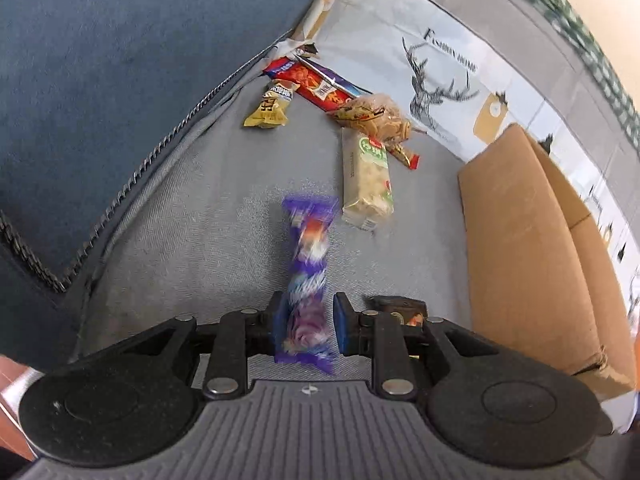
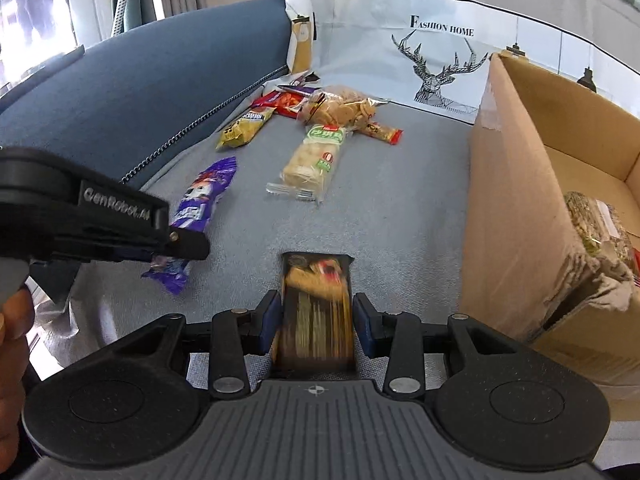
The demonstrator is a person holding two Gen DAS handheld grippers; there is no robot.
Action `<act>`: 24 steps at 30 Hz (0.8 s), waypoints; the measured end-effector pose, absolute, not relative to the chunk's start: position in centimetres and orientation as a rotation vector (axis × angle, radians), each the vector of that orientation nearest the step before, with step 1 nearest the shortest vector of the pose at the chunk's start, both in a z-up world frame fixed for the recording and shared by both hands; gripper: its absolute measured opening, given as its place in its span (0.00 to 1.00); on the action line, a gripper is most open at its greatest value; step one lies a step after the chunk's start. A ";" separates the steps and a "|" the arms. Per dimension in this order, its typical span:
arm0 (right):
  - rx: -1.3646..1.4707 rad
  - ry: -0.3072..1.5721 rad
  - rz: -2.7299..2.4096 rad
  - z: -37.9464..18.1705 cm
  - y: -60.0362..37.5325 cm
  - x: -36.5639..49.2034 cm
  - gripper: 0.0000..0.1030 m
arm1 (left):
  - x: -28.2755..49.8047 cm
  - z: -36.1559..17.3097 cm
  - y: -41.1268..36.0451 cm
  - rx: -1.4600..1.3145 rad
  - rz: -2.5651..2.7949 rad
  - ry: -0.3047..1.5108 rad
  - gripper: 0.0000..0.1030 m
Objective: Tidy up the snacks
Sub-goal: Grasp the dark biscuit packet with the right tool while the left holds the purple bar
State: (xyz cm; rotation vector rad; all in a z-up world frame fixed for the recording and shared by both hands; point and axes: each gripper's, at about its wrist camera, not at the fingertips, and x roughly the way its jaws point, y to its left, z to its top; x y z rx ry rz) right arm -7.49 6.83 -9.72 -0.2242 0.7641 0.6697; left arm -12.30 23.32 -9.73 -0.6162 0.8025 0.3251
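My left gripper [image 1: 306, 324] has its jaws around a purple snack packet [image 1: 308, 276], which looks blurred; the left pad touches it, the right pad stands slightly off. The same packet [image 2: 202, 200] and left gripper [image 2: 176, 246] show in the right wrist view. My right gripper [image 2: 316, 322] is closed on a dark brown and gold snack pack [image 2: 316, 312]. More snacks lie on the grey sofa seat: a green-labelled cracker pack [image 2: 314, 158], a yellow packet [image 2: 244, 128], a clear bag of biscuits [image 2: 340, 108], red wrappers [image 2: 280, 102].
An open cardboard box [image 2: 516, 200] stands to the right on the seat, with a snack bag [image 2: 592, 224] inside. A blue sofa armrest [image 2: 160, 92] rises on the left. A white deer-print cushion [image 2: 436, 56] lies behind the snacks.
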 end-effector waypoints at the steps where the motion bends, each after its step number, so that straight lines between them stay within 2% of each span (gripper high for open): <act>1: -0.225 0.767 0.671 -9.8 6.8 -7.6 0.40 | -12.6 -10.2 23.2 -0.639 0.327 0.787 0.26; 5: -0.222 0.760 0.668 -9.8 6.7 -7.5 0.41 | -13.1 -10.8 22.3 -0.668 0.362 0.770 0.27; 8: -0.205 0.768 0.661 -9.8 6.5 -7.2 0.41 | -13.3 -10.0 22.2 -0.640 0.363 0.728 0.36; 13: -0.199 0.780 0.665 -10.0 6.5 -7.0 0.45 | -13.5 -10.7 22.9 -0.696 0.387 0.724 0.36; 17: -0.219 0.778 0.683 -10.3 6.5 -7.2 0.46 | -13.6 -10.8 23.1 -0.740 0.392 0.693 0.45; 24: -0.211 0.789 0.683 -10.4 6.1 -6.7 0.46 | -12.6 -11.2 22.9 -0.736 0.397 0.685 0.51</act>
